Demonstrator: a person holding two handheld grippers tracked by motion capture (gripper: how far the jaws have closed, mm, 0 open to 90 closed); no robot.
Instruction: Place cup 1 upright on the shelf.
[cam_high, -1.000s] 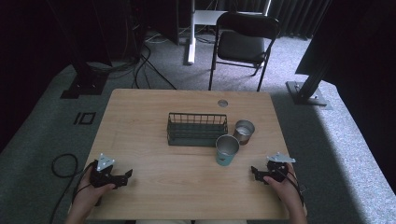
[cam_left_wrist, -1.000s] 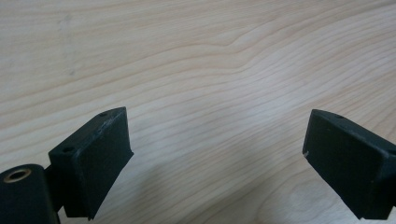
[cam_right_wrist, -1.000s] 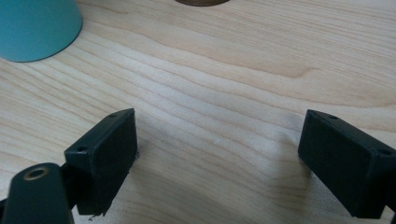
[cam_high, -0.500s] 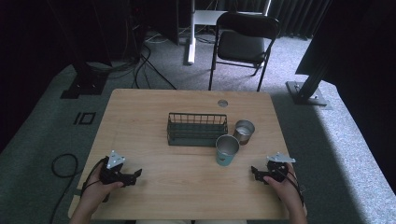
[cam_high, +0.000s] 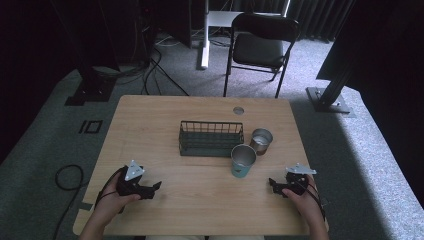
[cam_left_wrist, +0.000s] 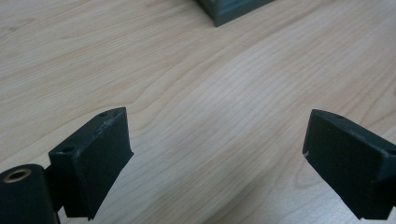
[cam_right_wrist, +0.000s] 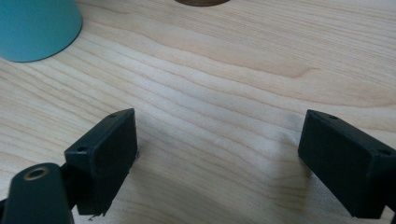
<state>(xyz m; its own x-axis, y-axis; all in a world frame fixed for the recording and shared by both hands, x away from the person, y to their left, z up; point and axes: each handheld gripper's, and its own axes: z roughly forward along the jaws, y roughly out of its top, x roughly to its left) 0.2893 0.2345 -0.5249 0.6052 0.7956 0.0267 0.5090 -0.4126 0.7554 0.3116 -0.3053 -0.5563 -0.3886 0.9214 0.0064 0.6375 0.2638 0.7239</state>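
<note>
A dark wire basket stands at the middle of the wooden table. A teal cup with a metal rim stands just in front of the basket's right end, and a smaller metal cup stands to the right of the basket. My left gripper rests low over the table's near left, open, with bare wood between its jaws; the basket's corner lies ahead of it. My right gripper sits at the near right, open and empty, with the teal cup ahead on its left.
A round grommet sits in the table near its far edge. A black folding chair stands beyond the table. Cables lie on the floor at the left, and a stand's base lies at the far right.
My left gripper has moved right and a little toward the table's middle. My right gripper has stayed in place, and the cups and basket are unmoved.
</note>
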